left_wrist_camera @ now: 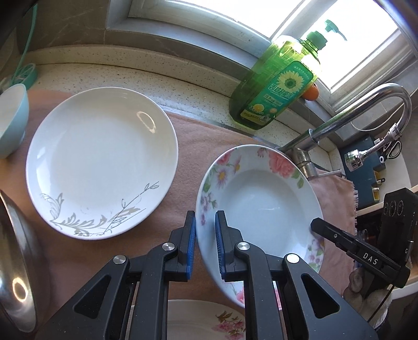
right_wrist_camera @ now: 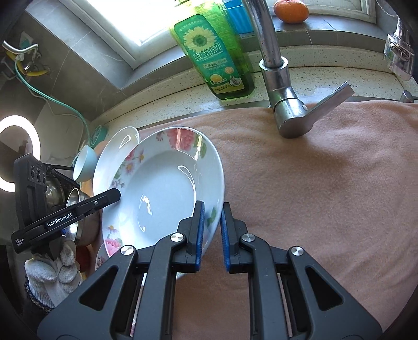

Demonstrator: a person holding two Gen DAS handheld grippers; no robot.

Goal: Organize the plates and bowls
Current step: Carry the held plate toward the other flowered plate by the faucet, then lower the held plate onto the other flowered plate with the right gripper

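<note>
A deep floral plate is held tilted above the pink towel, gripped from both sides. My left gripper is shut on its left rim. My right gripper is shut on its right rim. A white plate with grey leaf pattern lies flat on the towel to the left. A light blue bowl stands at the far left. Another floral plate lies under my left gripper, partly hidden.
A green dish soap bottle stands on the speckled counter by the window. A chrome faucet rises behind the towel. A steel bowl sits at the left edge. An orange is on the sill.
</note>
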